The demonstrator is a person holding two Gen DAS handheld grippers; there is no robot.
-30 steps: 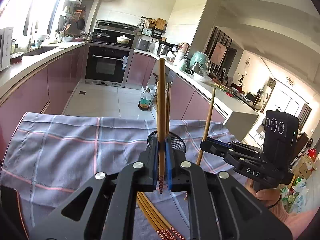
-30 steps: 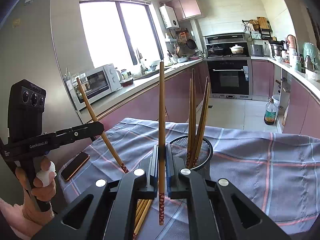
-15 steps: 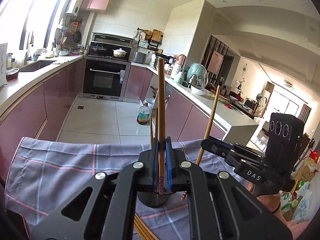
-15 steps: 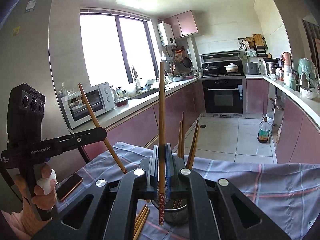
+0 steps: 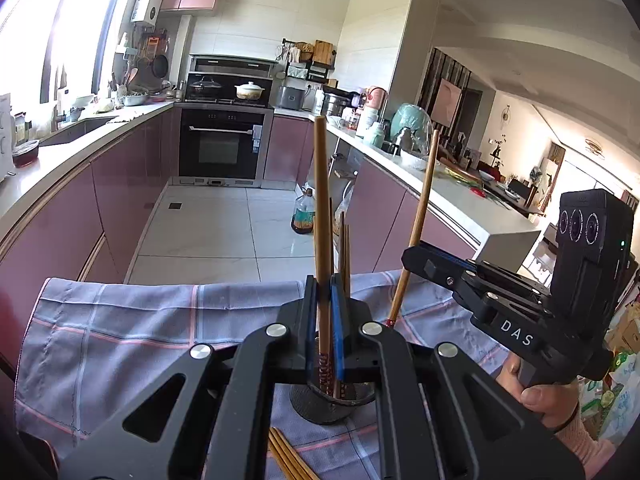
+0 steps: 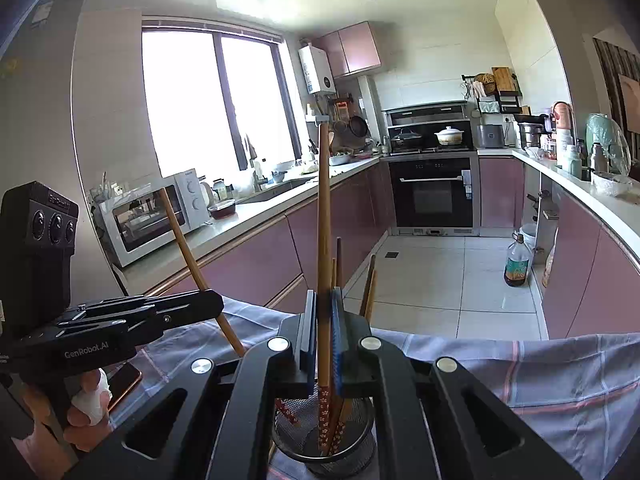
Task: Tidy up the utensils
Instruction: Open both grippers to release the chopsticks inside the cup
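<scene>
Here, my right gripper [image 6: 323,344] and left gripper [image 5: 323,320] each clamp a chopstick [image 6: 324,240] upright; lower it straight into the mesh holder [image 6: 324,446] before releasing.

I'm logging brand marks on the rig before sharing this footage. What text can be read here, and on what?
"DAS": white letters on the side of the right gripper, seen from the left wrist view.
"GenRobot.AI": on the side of the left gripper, seen from the right wrist view.
The print on that gripper's camera block is too blurred to read.
The oil bottle label is too small to read.
</scene>
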